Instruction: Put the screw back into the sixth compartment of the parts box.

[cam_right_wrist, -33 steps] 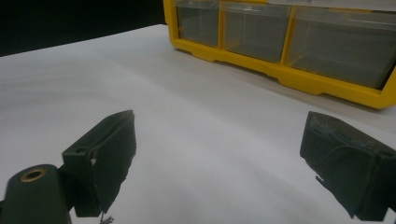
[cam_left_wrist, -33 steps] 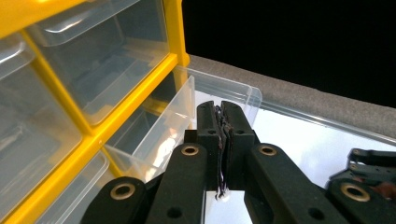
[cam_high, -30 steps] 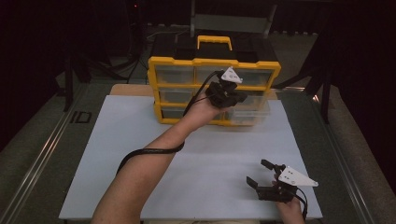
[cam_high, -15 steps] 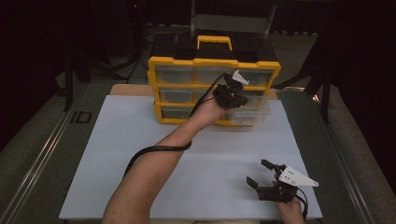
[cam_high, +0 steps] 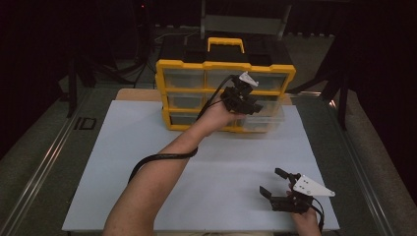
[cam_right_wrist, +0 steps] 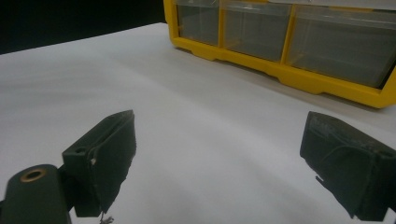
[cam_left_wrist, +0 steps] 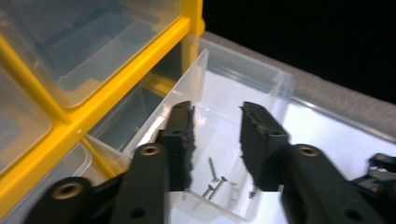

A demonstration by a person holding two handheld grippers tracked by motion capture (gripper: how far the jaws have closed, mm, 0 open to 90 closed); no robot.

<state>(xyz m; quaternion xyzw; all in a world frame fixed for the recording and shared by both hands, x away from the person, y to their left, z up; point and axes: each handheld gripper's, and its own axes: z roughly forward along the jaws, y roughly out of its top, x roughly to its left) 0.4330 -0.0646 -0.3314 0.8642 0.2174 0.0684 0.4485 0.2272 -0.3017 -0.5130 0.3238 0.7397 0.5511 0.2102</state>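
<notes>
Nearest, the right tongs rest on the white desk sheet, jaws spread wide and empty. Farther on, the left tongs hover at the clear plastic drawer, which is pulled out of the yellow-framed drawer cabinet. Their jaws have just been opening; nothing sits between them, so whatever was held is probably released. The left gripper view reveals small metal screws lying in the drawer, detail too fine for the high view, which instead shows both hands' positions.
</notes>
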